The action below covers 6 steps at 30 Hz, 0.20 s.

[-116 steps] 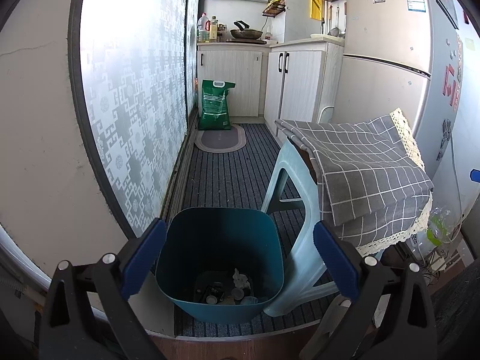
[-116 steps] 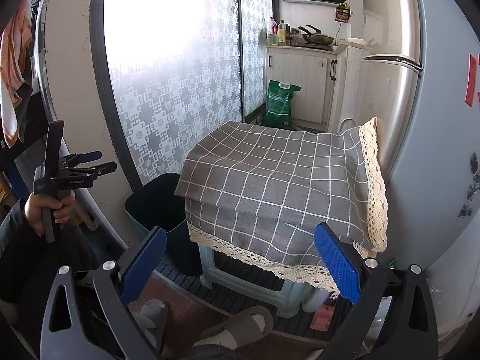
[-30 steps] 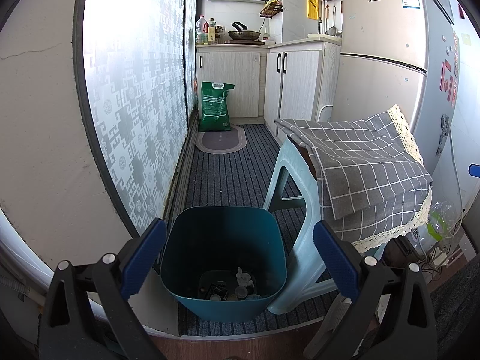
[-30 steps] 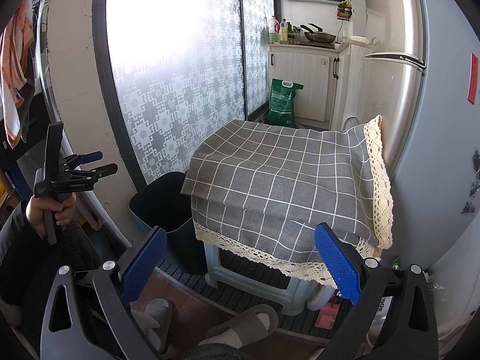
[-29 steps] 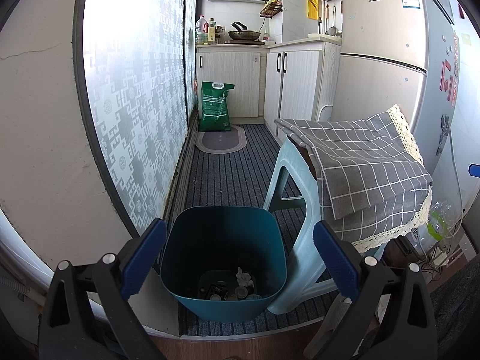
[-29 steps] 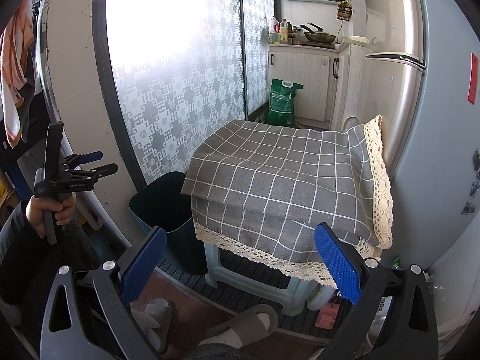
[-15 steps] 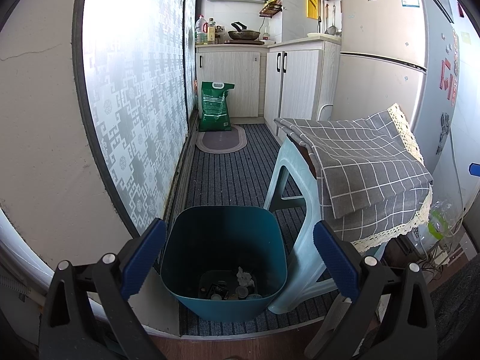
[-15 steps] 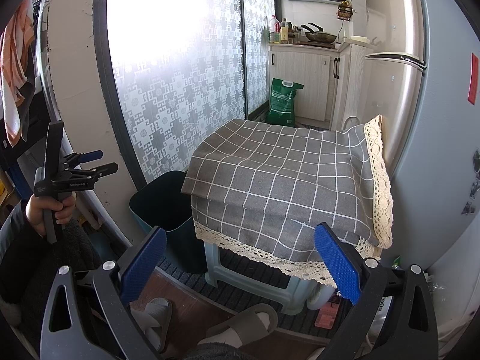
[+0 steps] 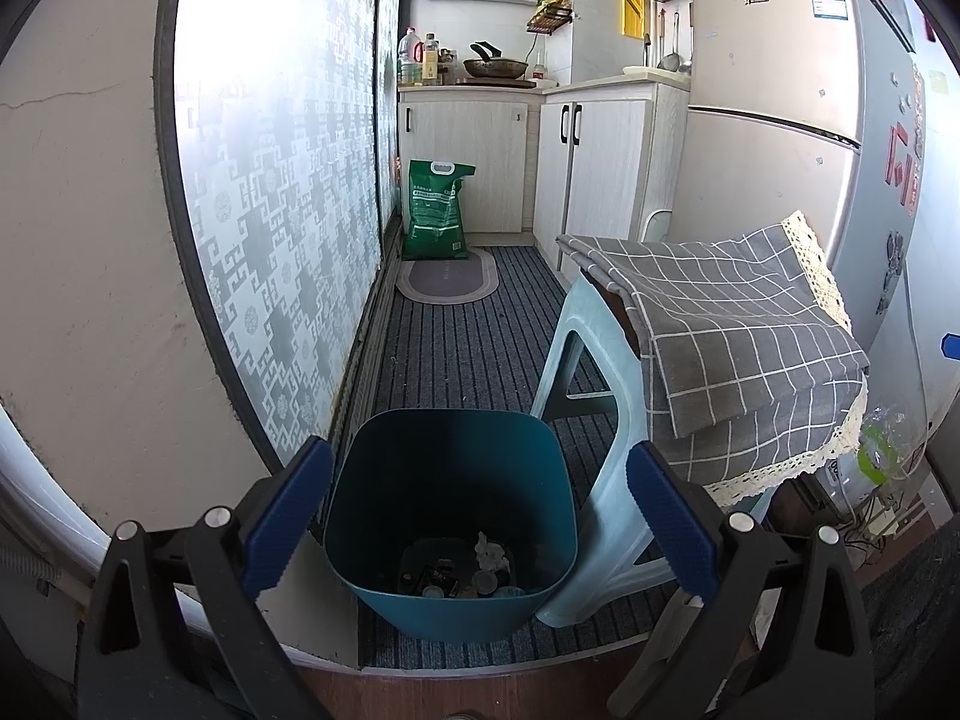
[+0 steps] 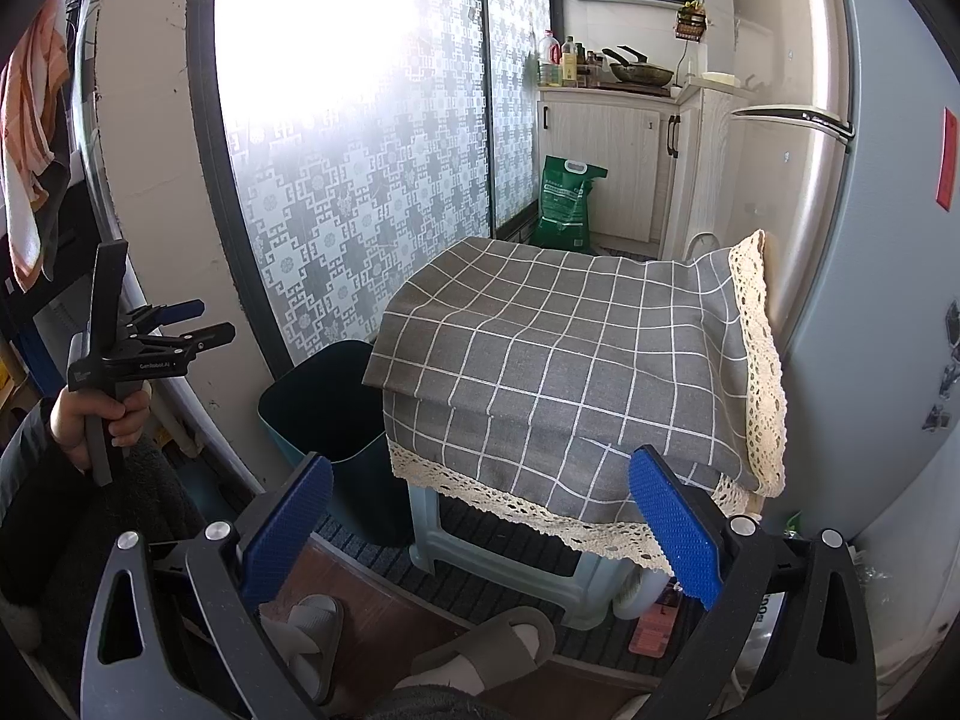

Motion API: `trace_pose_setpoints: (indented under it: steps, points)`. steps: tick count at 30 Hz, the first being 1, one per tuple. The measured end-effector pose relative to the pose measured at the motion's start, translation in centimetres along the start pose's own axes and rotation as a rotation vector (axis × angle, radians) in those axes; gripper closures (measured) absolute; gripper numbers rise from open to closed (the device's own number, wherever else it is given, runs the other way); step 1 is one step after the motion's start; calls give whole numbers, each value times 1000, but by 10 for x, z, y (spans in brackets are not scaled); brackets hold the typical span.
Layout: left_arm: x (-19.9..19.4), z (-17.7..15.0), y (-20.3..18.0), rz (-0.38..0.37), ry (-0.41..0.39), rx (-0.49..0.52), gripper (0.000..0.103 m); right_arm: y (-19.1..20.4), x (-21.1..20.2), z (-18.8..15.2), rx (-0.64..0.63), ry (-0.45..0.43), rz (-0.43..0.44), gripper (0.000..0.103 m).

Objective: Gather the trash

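Hovering above the teal bin (image 9: 450, 498), the left gripper (image 9: 477, 510) and right gripper (image 10: 477, 525) hang released, empty; trash (image 9: 474, 576) inside looks light, crumpled, 1 pinch suffices.

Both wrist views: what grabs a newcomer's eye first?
The teal trash bin on the floor by the frosted glass door, a few scraps at its bottom. Beside it, a pale stool draped in a grey checked cloth against the fridge. Left gripper and right gripper are open, empty.
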<state>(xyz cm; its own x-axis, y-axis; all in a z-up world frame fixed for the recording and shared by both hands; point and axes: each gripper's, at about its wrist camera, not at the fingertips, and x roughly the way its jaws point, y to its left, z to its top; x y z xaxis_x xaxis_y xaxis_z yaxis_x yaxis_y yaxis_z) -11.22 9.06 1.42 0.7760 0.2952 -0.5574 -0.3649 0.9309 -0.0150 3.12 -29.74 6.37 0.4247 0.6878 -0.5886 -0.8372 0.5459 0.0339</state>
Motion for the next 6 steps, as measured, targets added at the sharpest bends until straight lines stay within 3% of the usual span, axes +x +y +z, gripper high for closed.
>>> trace_pose_setpoints:
  steps: [6]
  points:
    - [1,0,-2,1,2,4,3,0,0,0,1,1,0,3]
